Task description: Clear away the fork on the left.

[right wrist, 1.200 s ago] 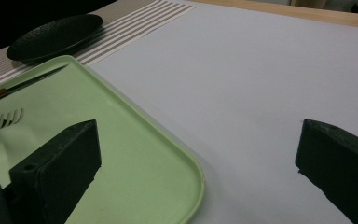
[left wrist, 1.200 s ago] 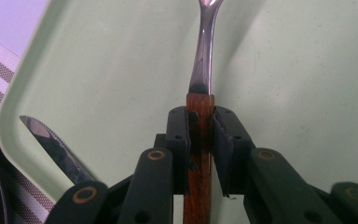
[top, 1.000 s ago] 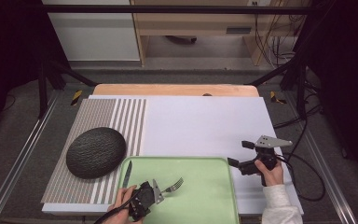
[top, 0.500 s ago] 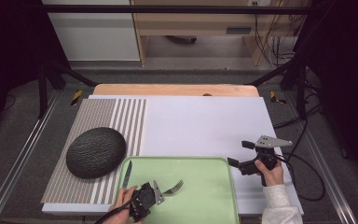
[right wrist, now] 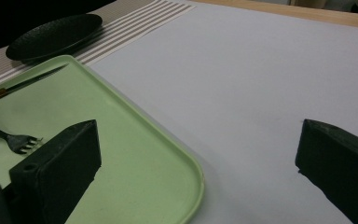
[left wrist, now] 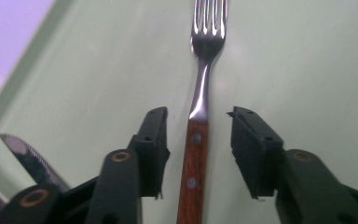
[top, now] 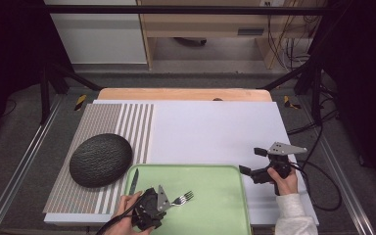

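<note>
A fork with a wooden handle lies on the green tray, tines pointing away from me. My left gripper is open, one jaw on each side of the handle, with a gap on both sides. From above, the left gripper is at the tray's near left, and the fork's tines stick out to its right. A knife lies along the tray's left edge. My right gripper is open over the white mat just right of the tray, nothing between its jaws.
A black textured plate sits on the striped placemat left of the tray. The white mat stretches behind the tray to a wooden strip at the table's far edge. A cable trails off the right gripper.
</note>
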`<act>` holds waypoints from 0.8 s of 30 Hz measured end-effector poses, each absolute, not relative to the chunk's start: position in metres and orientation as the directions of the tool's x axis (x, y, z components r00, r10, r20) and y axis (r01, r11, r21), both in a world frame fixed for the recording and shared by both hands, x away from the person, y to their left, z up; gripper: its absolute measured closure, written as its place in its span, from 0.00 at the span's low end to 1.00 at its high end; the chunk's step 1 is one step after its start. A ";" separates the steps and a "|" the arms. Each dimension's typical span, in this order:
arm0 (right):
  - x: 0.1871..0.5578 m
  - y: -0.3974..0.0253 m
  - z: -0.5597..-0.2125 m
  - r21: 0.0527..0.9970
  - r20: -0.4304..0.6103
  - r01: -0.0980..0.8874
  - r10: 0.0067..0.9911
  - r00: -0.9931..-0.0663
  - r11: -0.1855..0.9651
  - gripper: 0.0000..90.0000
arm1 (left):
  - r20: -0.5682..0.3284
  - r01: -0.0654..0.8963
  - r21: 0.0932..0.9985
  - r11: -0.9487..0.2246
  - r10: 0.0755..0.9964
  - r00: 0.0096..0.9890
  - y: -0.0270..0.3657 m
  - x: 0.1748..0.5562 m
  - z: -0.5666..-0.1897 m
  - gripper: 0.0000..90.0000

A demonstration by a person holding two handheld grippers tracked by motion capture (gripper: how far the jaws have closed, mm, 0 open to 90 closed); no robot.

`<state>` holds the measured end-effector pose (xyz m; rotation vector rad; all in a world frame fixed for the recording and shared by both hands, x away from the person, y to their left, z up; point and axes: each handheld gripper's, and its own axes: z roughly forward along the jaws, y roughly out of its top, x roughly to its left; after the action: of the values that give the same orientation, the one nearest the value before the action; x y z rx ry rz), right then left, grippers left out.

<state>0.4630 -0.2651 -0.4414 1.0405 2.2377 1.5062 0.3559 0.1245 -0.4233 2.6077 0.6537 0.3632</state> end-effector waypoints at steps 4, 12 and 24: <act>0.463 -0.265 -0.441 0.883 0.178 0.420 0.678 -0.714 0.211 0.01 | 0.092 0.394 0.510 -0.765 0.504 0.859 0.125 0.360 -0.423 0.58; 0.463 -0.265 -0.441 0.883 0.179 0.421 0.679 -0.712 0.209 0.01 | 0.040 0.395 0.532 -0.749 0.489 0.871 0.122 0.366 -0.430 0.75; 0.463 -0.265 -0.442 0.883 0.177 0.420 0.678 -0.713 0.211 0.01 | 0.004 0.368 0.526 -0.767 0.435 0.901 0.113 0.370 -0.440 1.00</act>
<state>0.4633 -0.2650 -0.4415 1.0417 2.2374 1.5047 0.3704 0.1135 -0.4404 2.5324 0.5775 0.1694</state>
